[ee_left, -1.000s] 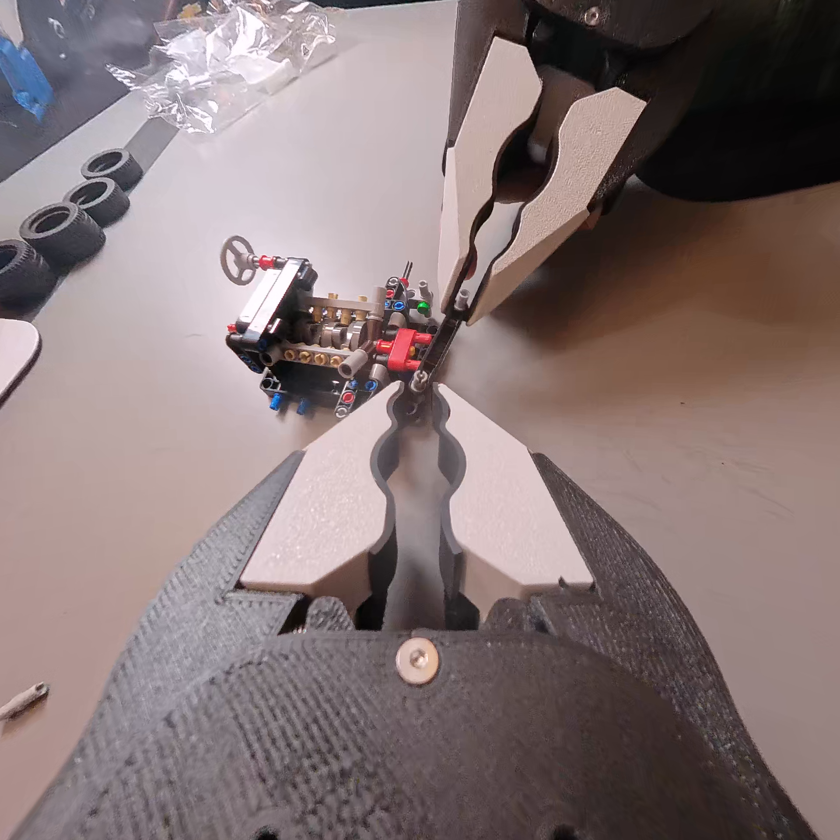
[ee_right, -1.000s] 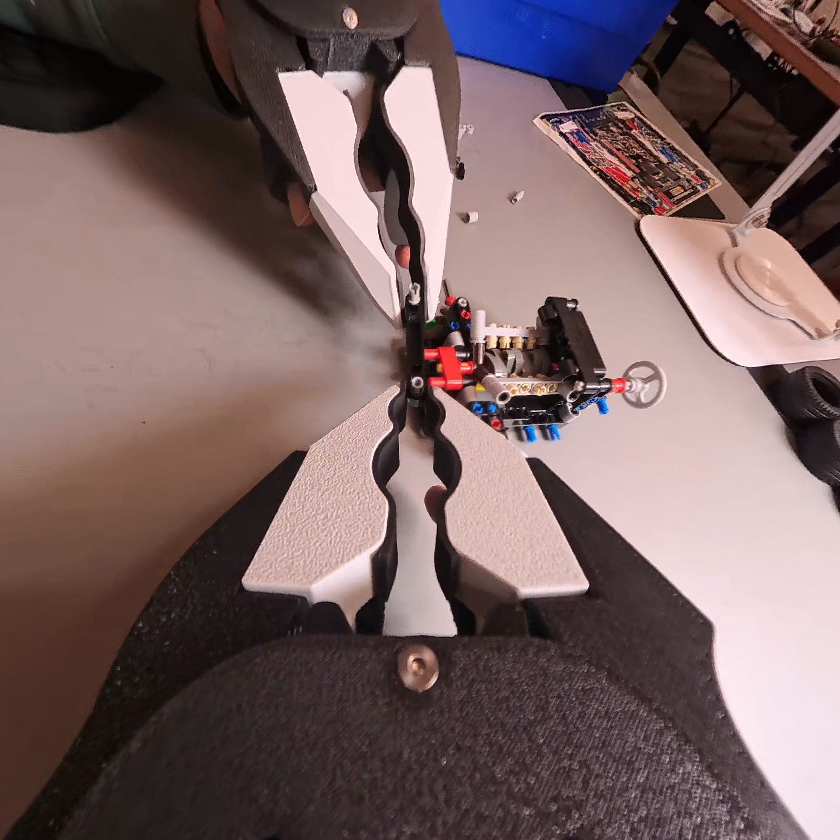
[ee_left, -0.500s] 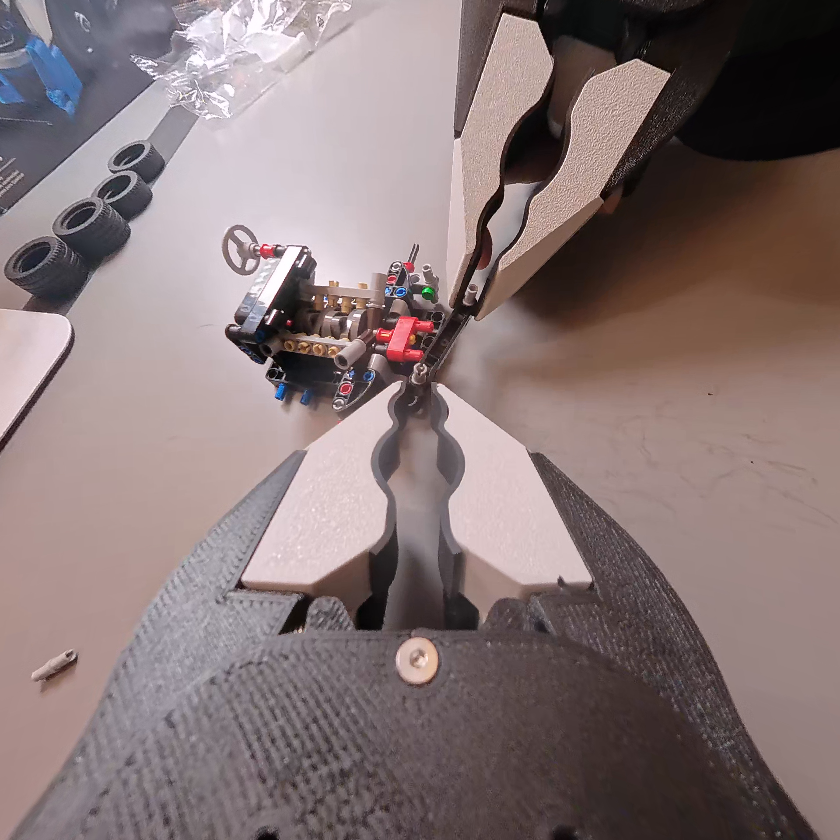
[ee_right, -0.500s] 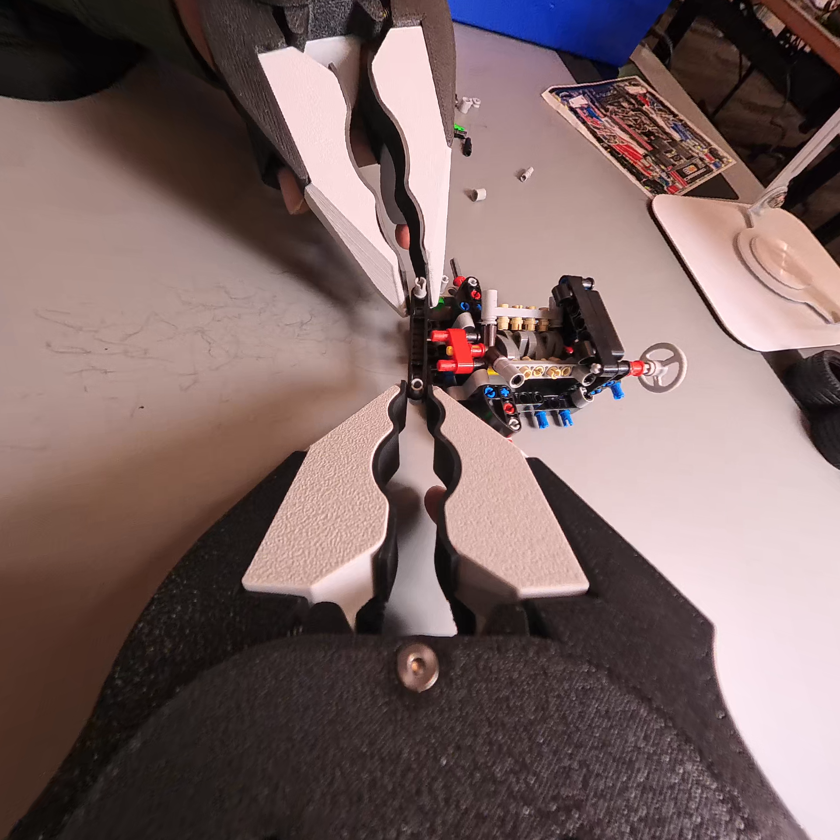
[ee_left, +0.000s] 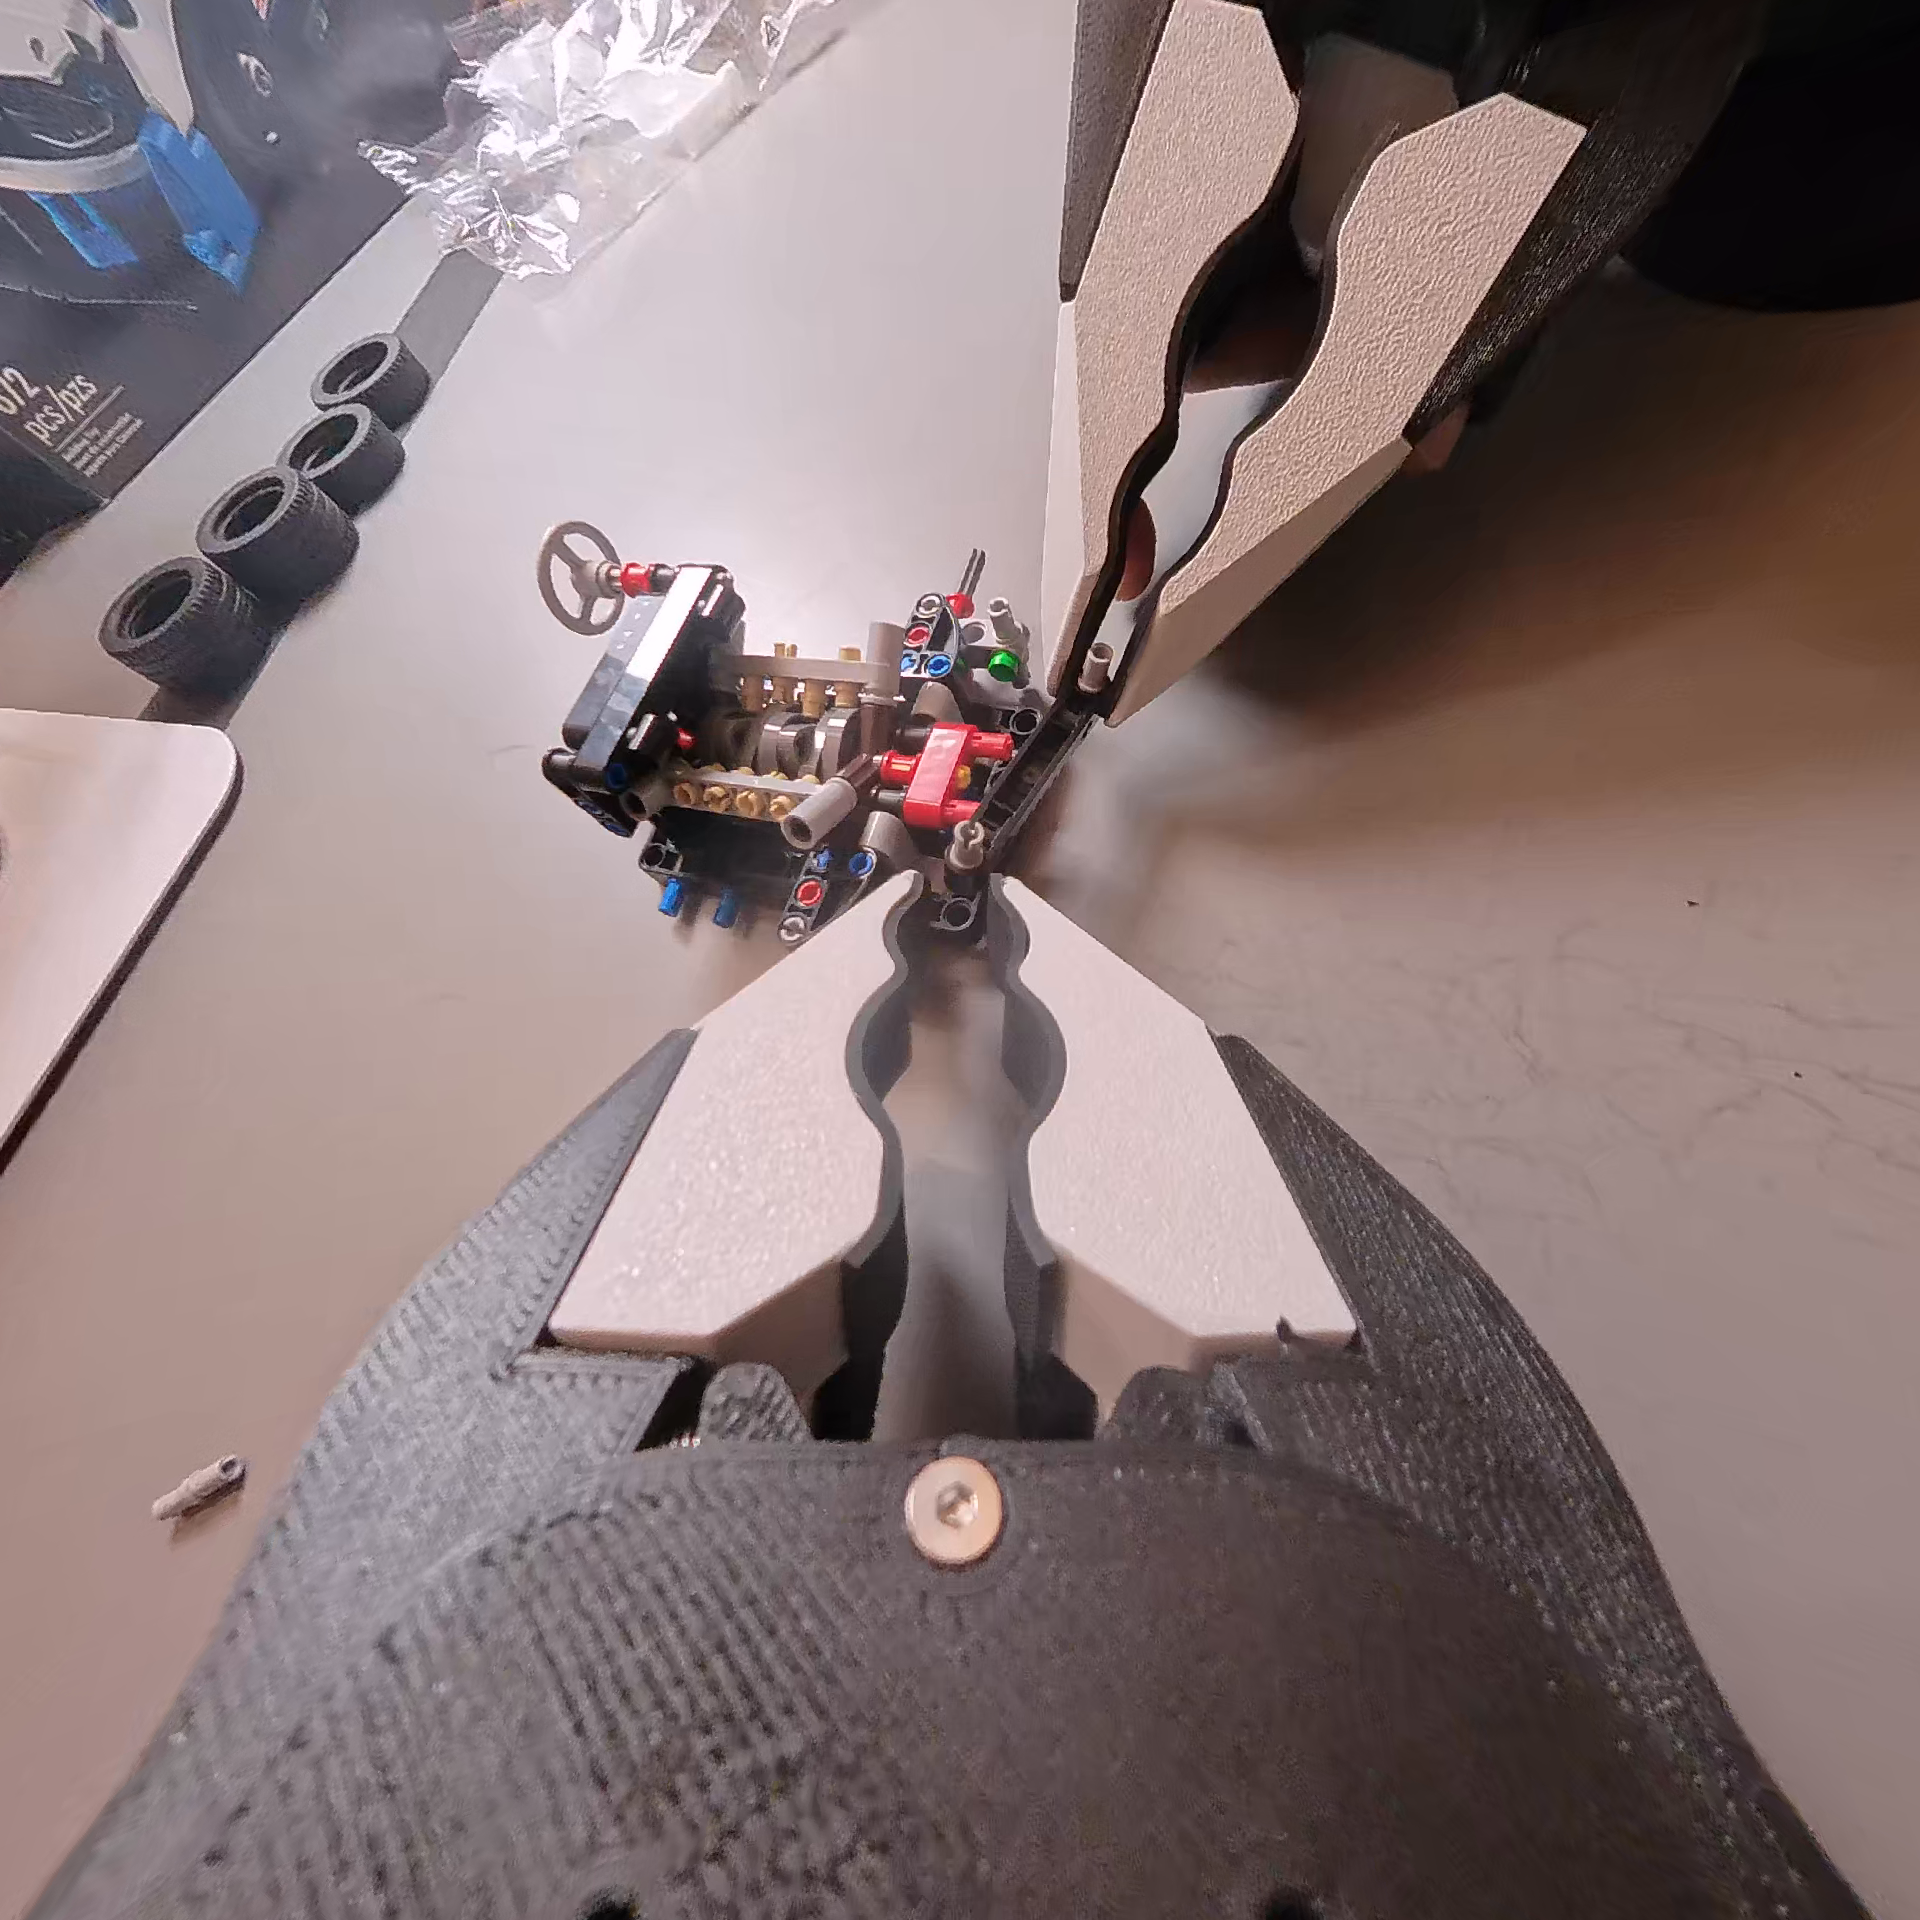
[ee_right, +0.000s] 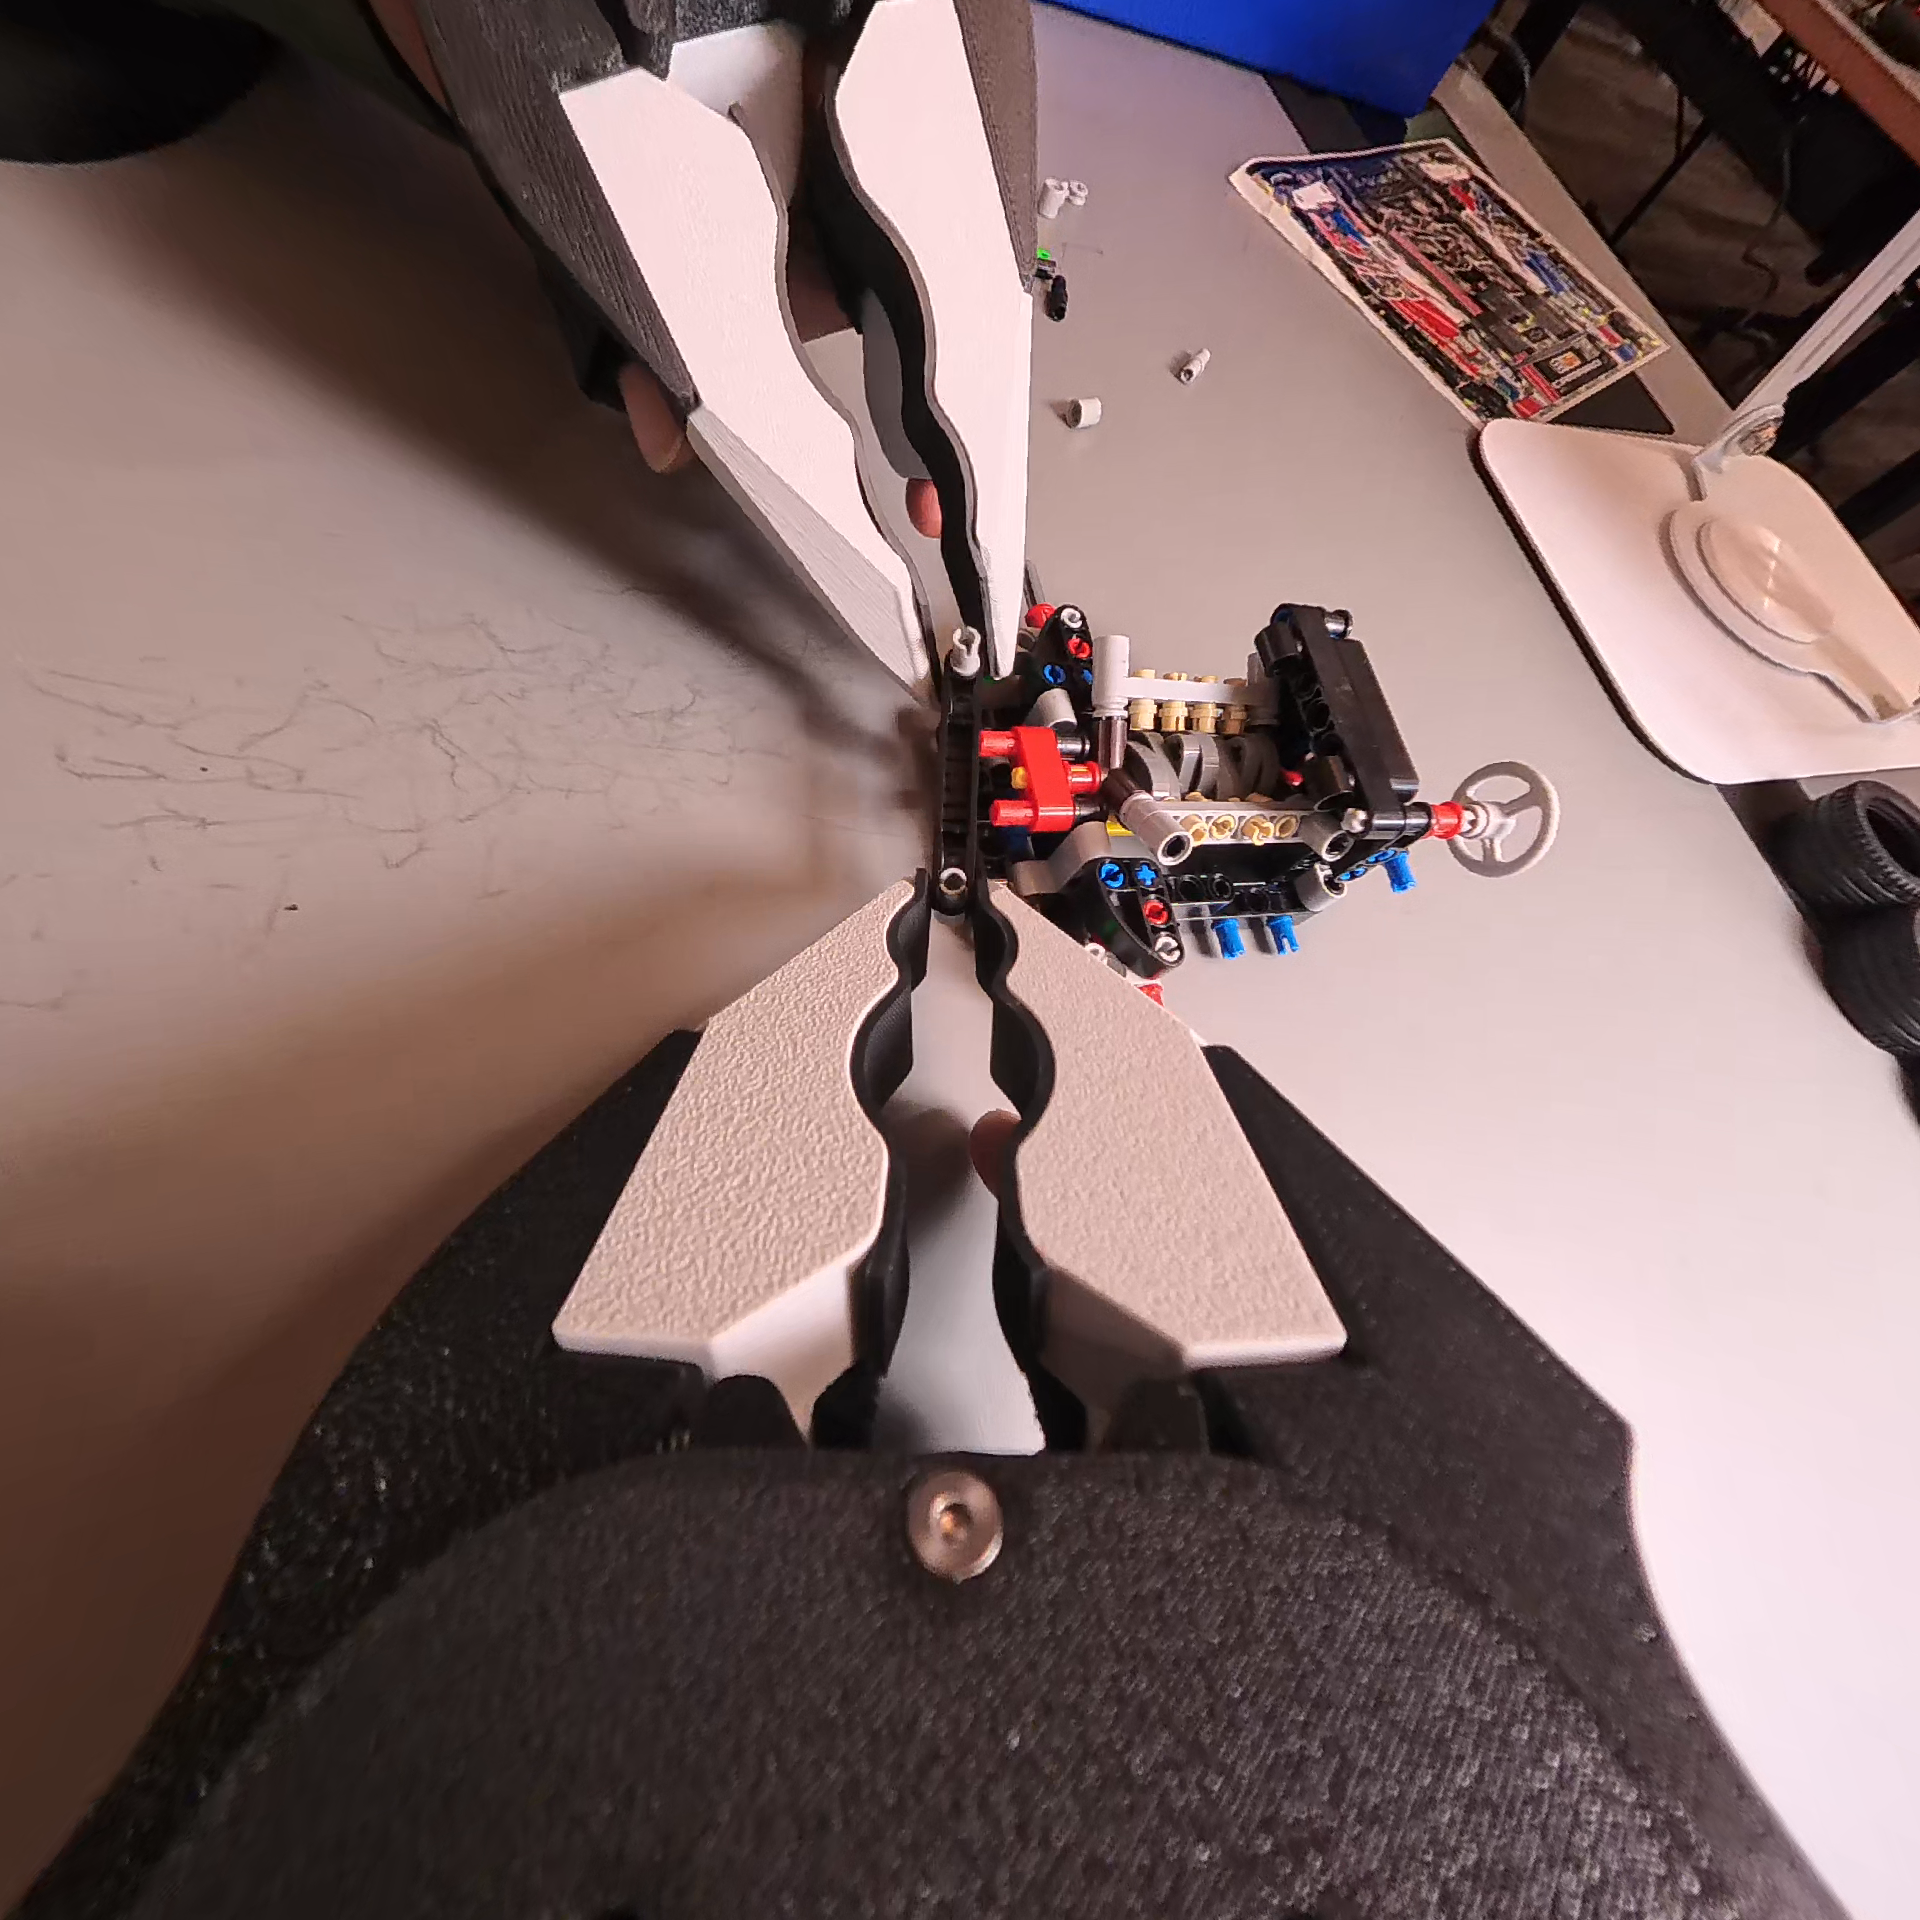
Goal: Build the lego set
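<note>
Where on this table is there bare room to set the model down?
Bare table lies past the black beam, away from the model. Crowded elsewhere: tyres and white board one way, loose pins and booklet another.

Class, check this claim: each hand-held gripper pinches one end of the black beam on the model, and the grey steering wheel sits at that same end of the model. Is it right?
Not quite. The left hand-held gripper and right hand-held gripper do pinch opposite ends of the black beam, but the grey steering wheel sits at the model's far end, away from the beam. The right wrist view shows it.
</note>
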The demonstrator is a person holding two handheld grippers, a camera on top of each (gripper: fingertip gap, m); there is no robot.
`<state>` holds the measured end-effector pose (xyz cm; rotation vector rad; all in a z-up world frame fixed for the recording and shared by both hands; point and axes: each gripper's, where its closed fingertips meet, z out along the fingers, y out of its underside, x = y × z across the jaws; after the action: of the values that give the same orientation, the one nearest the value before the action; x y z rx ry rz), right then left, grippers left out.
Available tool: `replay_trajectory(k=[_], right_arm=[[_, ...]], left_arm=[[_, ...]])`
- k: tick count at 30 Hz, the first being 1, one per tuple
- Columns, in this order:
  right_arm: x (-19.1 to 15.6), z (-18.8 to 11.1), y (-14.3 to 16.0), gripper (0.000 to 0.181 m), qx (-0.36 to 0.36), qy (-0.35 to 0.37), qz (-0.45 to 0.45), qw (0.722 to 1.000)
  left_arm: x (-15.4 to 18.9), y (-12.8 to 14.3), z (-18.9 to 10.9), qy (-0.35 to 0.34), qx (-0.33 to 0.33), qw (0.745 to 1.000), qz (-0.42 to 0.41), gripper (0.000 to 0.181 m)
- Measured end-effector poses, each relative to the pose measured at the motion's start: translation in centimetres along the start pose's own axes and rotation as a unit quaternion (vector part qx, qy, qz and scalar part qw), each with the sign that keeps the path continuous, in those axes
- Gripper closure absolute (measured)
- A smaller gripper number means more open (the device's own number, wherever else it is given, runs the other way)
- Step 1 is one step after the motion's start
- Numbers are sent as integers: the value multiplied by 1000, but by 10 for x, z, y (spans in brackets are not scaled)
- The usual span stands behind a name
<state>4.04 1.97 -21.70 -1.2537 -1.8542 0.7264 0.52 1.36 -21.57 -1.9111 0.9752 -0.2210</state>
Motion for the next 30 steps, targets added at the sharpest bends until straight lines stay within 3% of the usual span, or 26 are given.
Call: replay_trajectory(k=[12, 30], right_arm=[[1, 4, 3, 174, -20, 10, -12, 1000], [10, 7, 7, 174, -83, 56, -54, 994]], left_arm=[[0, 4, 1, -33, -28, 998, 52, 173], [-2, 8, 3, -51, -50, 997, 37, 176]])
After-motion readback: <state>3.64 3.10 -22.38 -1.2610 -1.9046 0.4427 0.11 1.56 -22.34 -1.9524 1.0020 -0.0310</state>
